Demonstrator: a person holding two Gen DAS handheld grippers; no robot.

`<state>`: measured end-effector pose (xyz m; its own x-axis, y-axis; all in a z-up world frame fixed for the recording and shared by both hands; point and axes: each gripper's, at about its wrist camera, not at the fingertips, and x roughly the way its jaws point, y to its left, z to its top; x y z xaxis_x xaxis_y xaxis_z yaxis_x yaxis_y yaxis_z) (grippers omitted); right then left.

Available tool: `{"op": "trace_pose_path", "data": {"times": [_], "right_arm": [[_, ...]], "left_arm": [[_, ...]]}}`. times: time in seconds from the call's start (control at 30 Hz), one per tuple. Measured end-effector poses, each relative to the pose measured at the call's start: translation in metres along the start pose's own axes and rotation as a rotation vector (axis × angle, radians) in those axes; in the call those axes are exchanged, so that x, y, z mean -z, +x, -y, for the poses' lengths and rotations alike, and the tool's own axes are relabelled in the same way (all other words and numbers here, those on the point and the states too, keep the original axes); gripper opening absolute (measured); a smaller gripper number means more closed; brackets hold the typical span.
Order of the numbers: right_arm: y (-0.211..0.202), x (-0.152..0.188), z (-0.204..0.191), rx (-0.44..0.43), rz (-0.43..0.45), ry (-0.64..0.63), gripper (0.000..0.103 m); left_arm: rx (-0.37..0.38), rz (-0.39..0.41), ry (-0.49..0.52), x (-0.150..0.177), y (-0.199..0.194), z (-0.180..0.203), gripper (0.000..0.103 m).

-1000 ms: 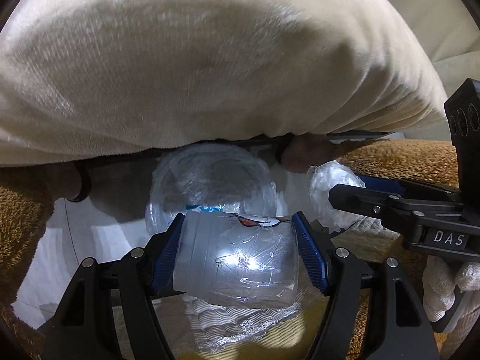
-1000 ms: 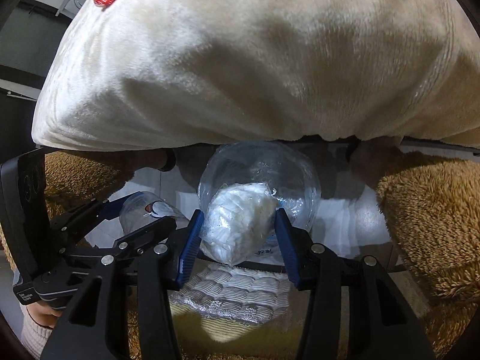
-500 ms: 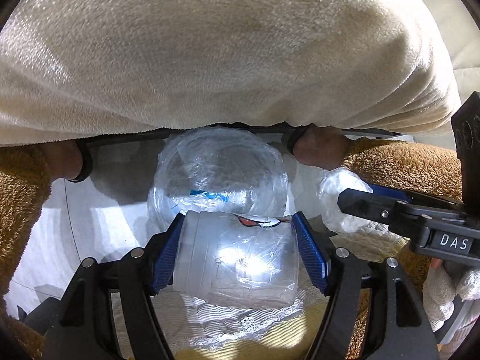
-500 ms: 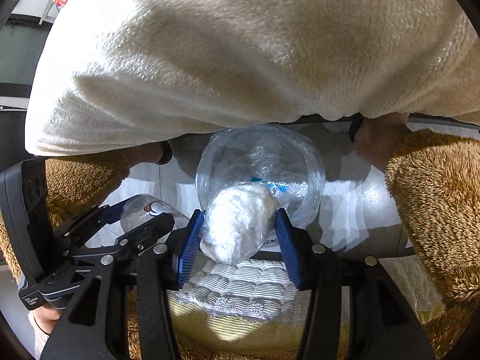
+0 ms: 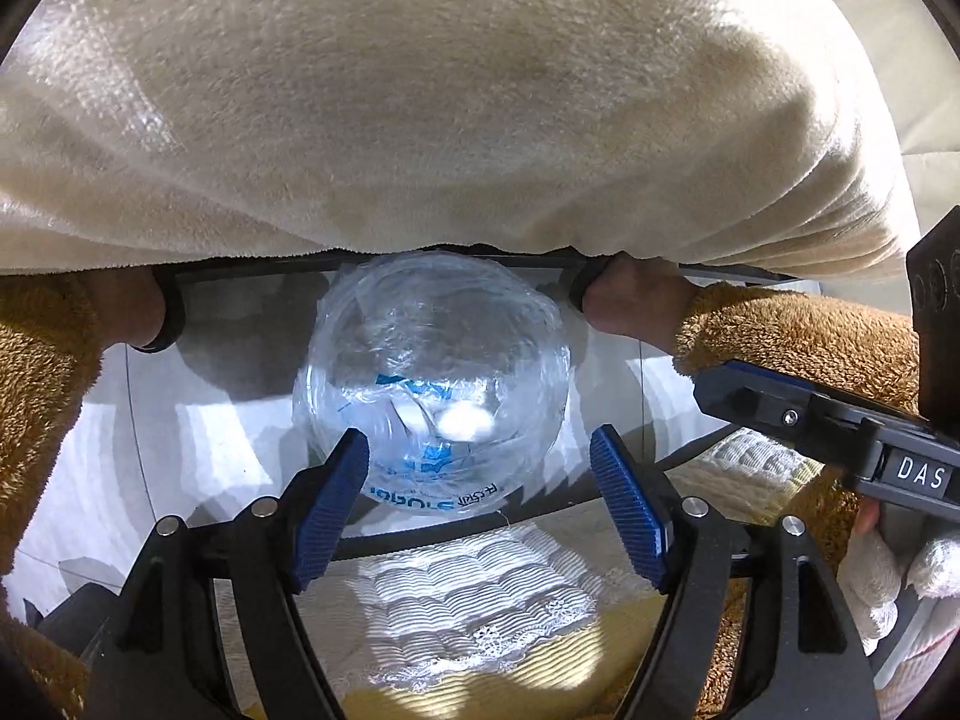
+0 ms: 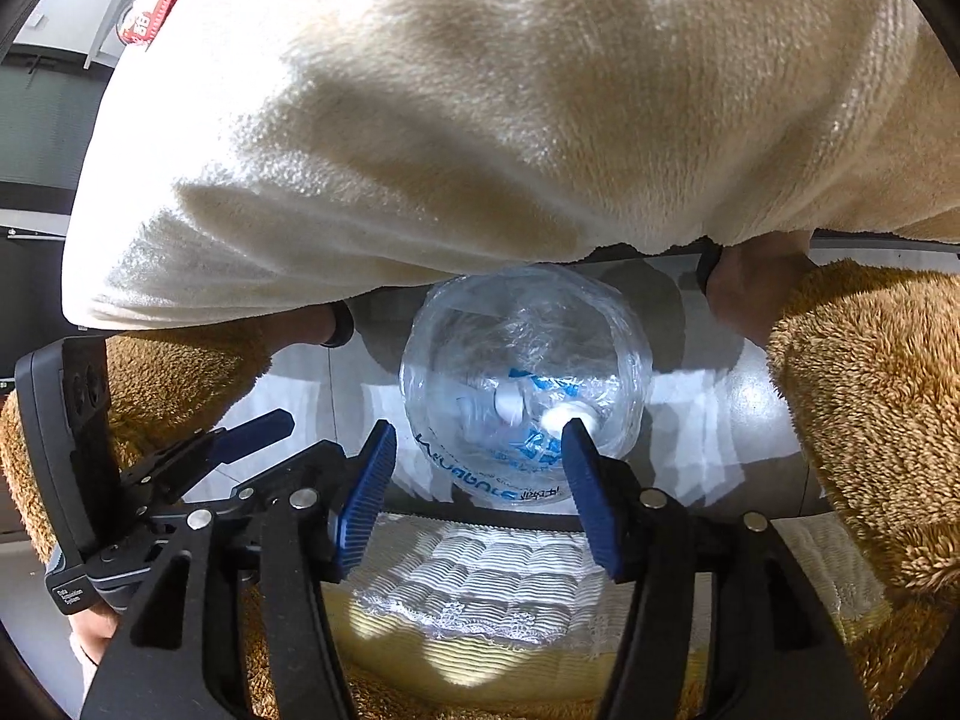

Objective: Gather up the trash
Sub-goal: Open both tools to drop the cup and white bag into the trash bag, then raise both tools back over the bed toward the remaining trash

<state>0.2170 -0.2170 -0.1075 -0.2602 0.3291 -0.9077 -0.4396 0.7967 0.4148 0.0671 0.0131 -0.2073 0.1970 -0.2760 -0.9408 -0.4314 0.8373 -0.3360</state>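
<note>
1. Pale glossy floor [image 5: 198, 456] lies below both cameras, with a clear plastic bag [image 5: 432, 372] standing open on it, its mouth rounded out and blue print on its side.
2. Above the bag hangs a cream fleece garment [image 5: 420, 120]; brown fuzzy sleeves [image 6: 870, 420] frame both sides. A white quilted cloth [image 5: 468, 606] on a yellow cushion sits at the near edge.
3. Small white pieces of trash [image 5: 462, 420] rest at the bottom of the bag, seen through its open mouth. From how they lie, they look already dropped in.
4. The left gripper [image 5: 480, 504] points steeply down over the bag's near rim. Its jaws are opening, with nothing between the blue pads, only the bag showing through the gap.
5. The right gripper [image 6: 477, 492] is posed the same way just beside it, jaws likewise opening and empty.
6. Both tools sit above the bag mouth, probably so that anything let go falls straight inside.
7. The trash lies beyond and below both sets of jaws, apart from them.
</note>
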Motion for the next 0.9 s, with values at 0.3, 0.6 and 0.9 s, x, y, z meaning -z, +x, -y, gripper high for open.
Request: {"op": "trace_pose_path", "data": {"times": [0.3, 0.6, 0.9], "right_arm": [[-0.027, 0.010, -0.004, -0.068, 0.104, -0.035, 0.057], [-0.099, 0.033, -0.032, -0.131, 0.429, -0.231, 0.057], [-0.153, 0.026, -0.044, -0.125, 0.641, -0.328, 0.057]], "left_arm": [[0.030, 0.151, 0.016, 0.012, -0.041, 0.000, 0.075], [0.022, 0.305, 0.148, 0.009, -0.094, 0.022, 0.075], [0.003, 0.467, 0.300, -0.019, -0.153, 0.053, 0.075]]}}
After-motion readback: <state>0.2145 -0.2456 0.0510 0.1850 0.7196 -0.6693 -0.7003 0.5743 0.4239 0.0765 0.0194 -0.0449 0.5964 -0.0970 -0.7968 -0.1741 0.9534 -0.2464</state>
